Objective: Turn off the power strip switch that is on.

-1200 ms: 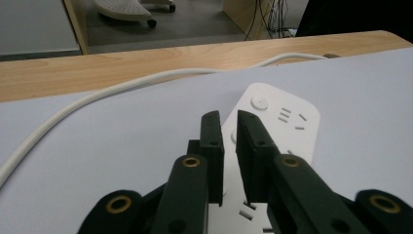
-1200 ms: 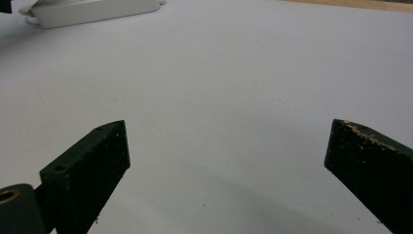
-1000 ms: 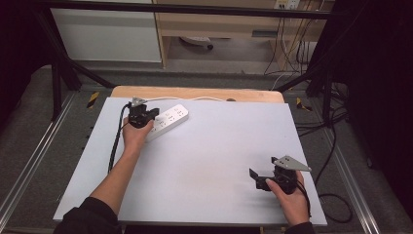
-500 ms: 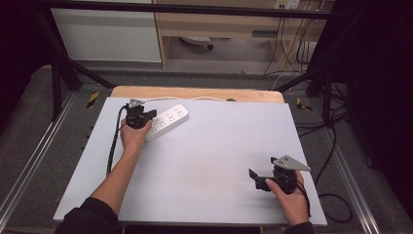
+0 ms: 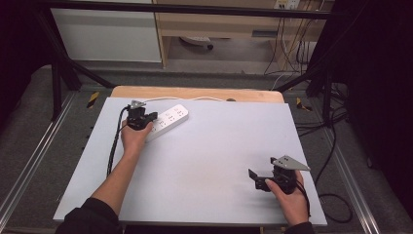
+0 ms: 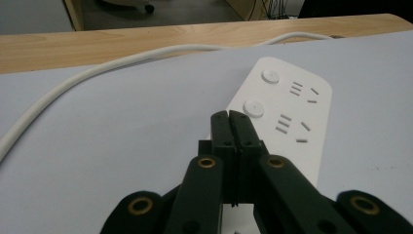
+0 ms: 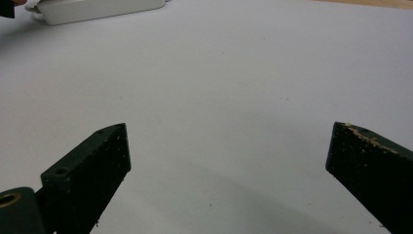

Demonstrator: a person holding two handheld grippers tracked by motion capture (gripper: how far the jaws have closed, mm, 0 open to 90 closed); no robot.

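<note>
White power strip (image 6: 277, 122) under left gripper (image 6: 229, 115) fingers pressed together, right gripper (image 7: 229, 161) fingers apart, well away.

1. My table (image 5: 292, 146) carries a pale grey-white sheet, with a strip of bare wood showing along its far edge.
2. Beyond it stands a wooden shelf unit (image 5: 219, 24), cables (image 5: 287, 44) hanging at its right.
3. A white cabinet (image 5: 107, 34) sits far left.
4. The grey floor (image 5: 29, 122) surrounds me, black frame bars (image 5: 63, 73) crossing it.
5. The room's sides lie dark.
</note>
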